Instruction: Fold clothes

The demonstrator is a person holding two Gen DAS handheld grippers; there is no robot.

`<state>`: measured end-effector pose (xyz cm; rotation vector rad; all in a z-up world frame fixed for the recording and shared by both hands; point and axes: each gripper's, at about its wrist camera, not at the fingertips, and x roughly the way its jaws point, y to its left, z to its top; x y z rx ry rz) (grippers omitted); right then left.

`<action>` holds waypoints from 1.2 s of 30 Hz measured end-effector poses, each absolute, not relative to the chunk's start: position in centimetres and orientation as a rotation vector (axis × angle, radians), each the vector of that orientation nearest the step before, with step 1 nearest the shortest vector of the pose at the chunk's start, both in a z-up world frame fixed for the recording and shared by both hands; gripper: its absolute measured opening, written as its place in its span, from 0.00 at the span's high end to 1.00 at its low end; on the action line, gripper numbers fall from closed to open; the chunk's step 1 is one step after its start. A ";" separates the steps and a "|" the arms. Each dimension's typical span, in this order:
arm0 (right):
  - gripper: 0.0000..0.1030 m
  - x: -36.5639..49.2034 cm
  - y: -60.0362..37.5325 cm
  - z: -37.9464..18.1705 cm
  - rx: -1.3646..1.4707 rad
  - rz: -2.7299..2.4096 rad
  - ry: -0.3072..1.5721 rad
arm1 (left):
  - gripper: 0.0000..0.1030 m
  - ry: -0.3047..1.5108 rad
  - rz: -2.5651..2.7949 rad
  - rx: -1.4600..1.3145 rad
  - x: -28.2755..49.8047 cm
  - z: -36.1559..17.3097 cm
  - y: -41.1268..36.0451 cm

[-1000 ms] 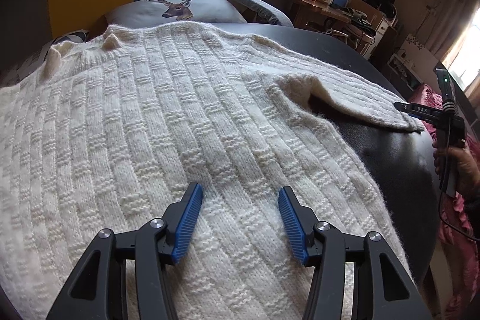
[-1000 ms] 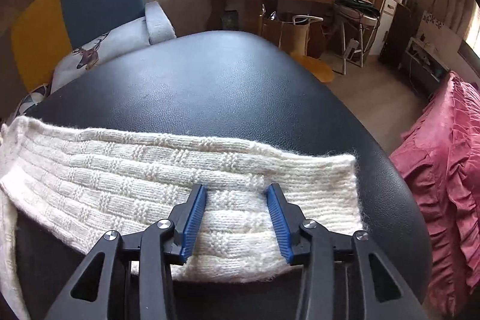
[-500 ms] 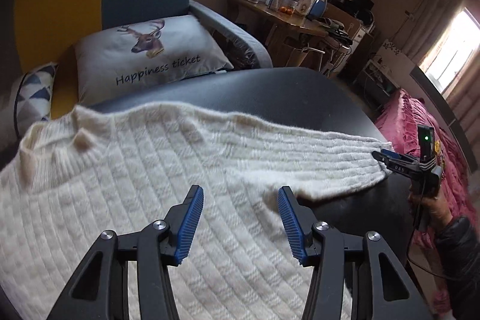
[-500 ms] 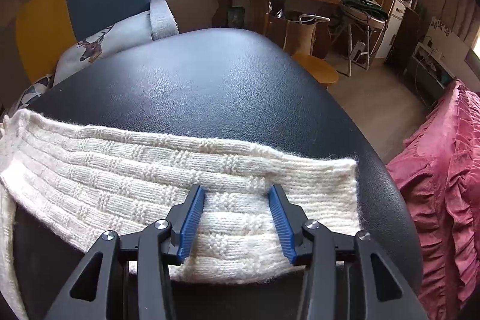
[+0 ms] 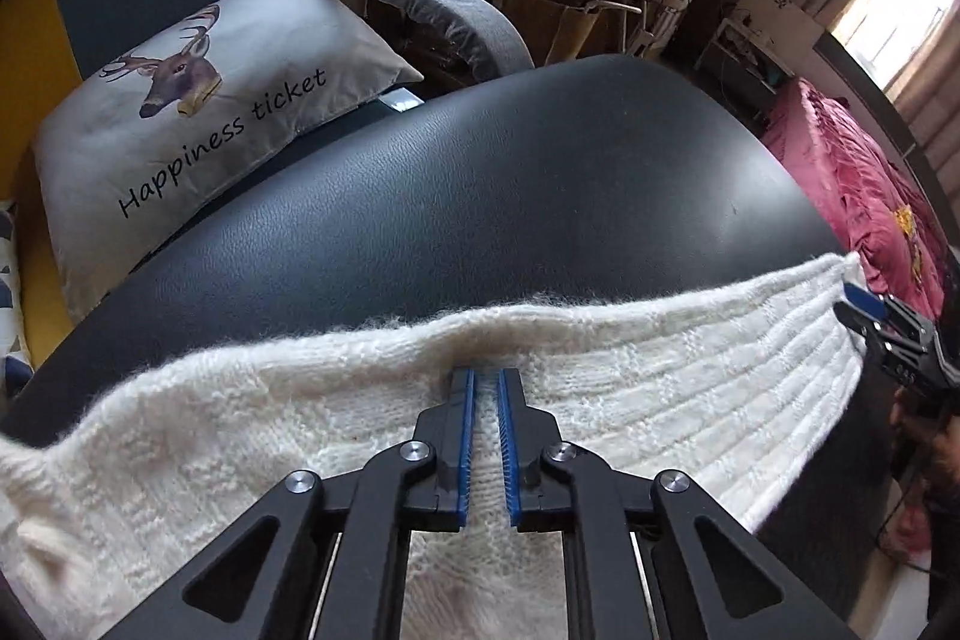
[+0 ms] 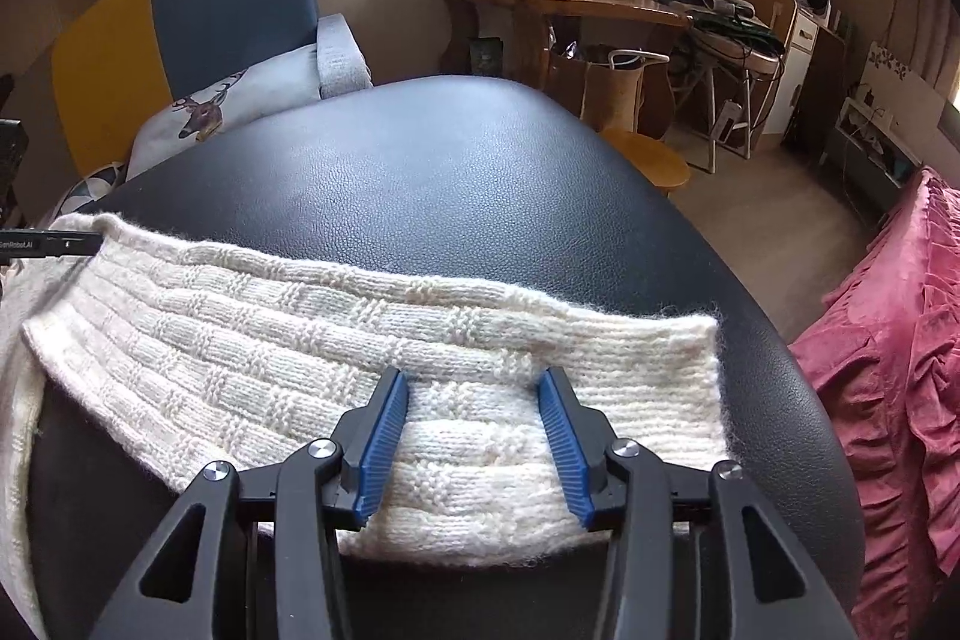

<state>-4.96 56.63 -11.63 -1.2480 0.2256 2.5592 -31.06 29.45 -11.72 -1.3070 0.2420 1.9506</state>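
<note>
Black leather-topped table [image 6: 480,172] carries the cream chunky-knit sweater [image 5: 690,370]; its sleeve [image 6: 360,340] runs crosswise along the near edge. Left gripper [image 5: 487,388] pinches the knit's top edge, jaws narrow; right gripper [image 6: 474,388] straddles the cuff end, jaws wide.

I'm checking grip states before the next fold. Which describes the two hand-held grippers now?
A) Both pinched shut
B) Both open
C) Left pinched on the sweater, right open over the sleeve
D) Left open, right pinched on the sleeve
C: the left hand-held gripper pinches the white sweater; the right hand-held gripper stands open over the sleeve.
</note>
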 end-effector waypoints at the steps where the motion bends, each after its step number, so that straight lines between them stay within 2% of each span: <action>1: 0.54 -5.0 56.6 -11.6 -1.250 2.557 0.219 | 0.90 0.218 1.956 -1.307 -31.2 -11.8 29.4; 7: 0.54 -5.4 56.6 -11.4 -1.268 2.540 0.209 | 0.90 0.102 1.986 -1.298 -30.2 -10.5 27.4; 10: 0.54 -6.4 55.7 -9.9 -1.289 2.518 0.184 | 0.90 0.045 1.970 -1.223 -27.4 -8.7 24.9; 12: 0.54 -7.0 53.4 -7.5 -1.238 2.670 0.234 | 0.90 0.048 1.942 -1.170 -24.4 -7.7 23.6; 14: 0.54 -8.8 50.0 -6.0 -1.309 2.822 0.291 | 0.90 0.047 1.886 -1.126 -21.2 -7.0 22.9; 16: 0.54 -11.0 46.0 -5.7 -1.420 2.906 0.244 | 0.90 0.039 1.832 -1.108 -18.5 -6.8 22.8; 20: 0.55 -14.6 40.3 -7.6 -1.623 2.908 0.101 | 0.90 0.015 1.774 -1.162 -16.1 -8.6 23.4; 24: 0.56 -15.9 39.6 -11.0 -1.705 2.720 -0.047 | 0.90 -0.026 1.754 -1.235 -15.0 -10.6 23.2; 28: 0.55 -15.5 41.0 -11.6 -1.618 2.737 0.028 | 0.90 -0.019 1.776 -1.244 -13.7 -11.2 23.2; 36: 0.55 -15.0 41.2 -11.6 -1.575 2.725 0.038 | 0.90 0.010 1.840 -1.257 -11.2 -11.6 23.2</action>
